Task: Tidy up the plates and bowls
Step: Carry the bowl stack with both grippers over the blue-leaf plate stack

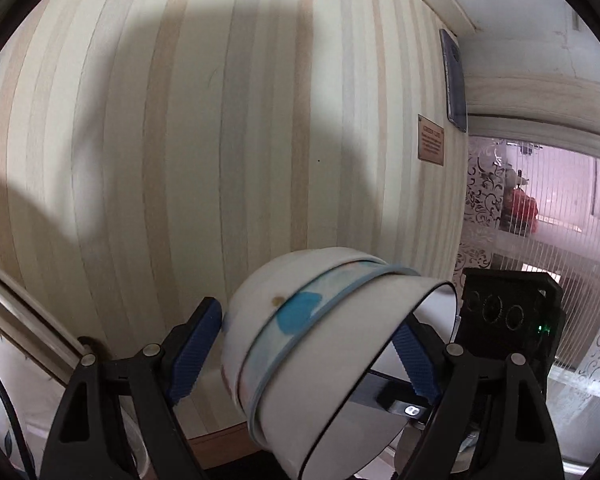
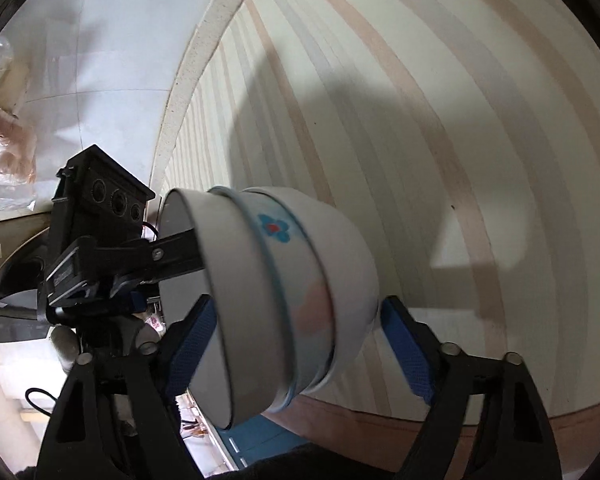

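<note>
Both grippers are on the same load: a short stack of nested bowls (image 1: 320, 344), lying on its side in the air against a striped wall (image 1: 220, 120). It looks like three bowls, white ones with a blue-rimmed, flower-painted one between them, though motion blur makes the count uncertain.

From the left wrist view, the left gripper (image 1: 308, 356) straddles the stack, one blue pad (image 1: 194, 352) against the base of the innermost bowl and the other reaching inside the open mouth of the outer one. So its fingers are closed on the stack end to end, set wide because the stack is wide.

From the right wrist view, the right gripper (image 2: 300, 356) does the same from the other side: one pad (image 2: 406, 356) touching the foot of the stack, the other at the rim end. The left gripper's black body (image 2: 100, 232) shows just beyond the rim, with one finger reaching into the outer bowl.

No shelf, rack or table top shows clearly in either view, so where the stack will land cannot be told.

To do this step well, I would keep both grips even so the nested bowls stay pressed together and cannot slide apart. The stack should be righted gently, mouth up, before it goes down. Neither gripper should let go until the bottom bowl sits flat. Then release one side at a time, the finger inside the rim withdrawn straight out so it does not tip the outer bowl.
</note>
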Demonstrator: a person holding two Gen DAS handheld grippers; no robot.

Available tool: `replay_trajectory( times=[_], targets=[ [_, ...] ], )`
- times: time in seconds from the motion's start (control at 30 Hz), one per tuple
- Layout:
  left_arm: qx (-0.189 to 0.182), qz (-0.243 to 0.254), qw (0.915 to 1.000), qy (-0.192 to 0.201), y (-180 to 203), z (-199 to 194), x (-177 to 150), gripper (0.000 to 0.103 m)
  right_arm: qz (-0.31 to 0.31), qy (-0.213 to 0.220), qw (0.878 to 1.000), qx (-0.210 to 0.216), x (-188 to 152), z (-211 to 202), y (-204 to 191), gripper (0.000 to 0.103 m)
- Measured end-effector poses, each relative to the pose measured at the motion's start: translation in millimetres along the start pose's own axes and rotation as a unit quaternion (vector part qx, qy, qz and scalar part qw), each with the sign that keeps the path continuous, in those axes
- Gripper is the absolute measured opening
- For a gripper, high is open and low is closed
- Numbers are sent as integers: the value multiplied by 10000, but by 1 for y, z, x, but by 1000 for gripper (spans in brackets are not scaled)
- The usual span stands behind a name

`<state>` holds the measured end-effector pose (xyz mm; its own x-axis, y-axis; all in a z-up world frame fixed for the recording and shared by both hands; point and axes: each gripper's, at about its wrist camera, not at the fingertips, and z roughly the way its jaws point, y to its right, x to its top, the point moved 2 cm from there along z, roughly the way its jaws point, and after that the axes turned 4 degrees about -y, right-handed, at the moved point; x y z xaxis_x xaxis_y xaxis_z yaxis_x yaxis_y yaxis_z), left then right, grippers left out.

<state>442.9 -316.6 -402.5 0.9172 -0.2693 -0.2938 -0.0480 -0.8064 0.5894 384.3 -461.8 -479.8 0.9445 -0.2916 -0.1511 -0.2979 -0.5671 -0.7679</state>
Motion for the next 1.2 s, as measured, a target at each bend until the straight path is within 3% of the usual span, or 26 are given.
replay_trajectory(
  times=[0.13, 0.27, 1.2],
  targets=[
    [7, 136, 9998, 114, 3, -1, -3, 82, -98, -28, 9998, -156, 1, 9, 1, 68],
    [27, 177, 9995, 246, 3, -5, -6, 82, -156, 43, 9996, -249, 0, 13, 1, 65],
    [207, -87, 9973, 696, -2, -35, -9, 82, -161, -170, 9997, -49, 6, 18, -15, 62]
  ],
)
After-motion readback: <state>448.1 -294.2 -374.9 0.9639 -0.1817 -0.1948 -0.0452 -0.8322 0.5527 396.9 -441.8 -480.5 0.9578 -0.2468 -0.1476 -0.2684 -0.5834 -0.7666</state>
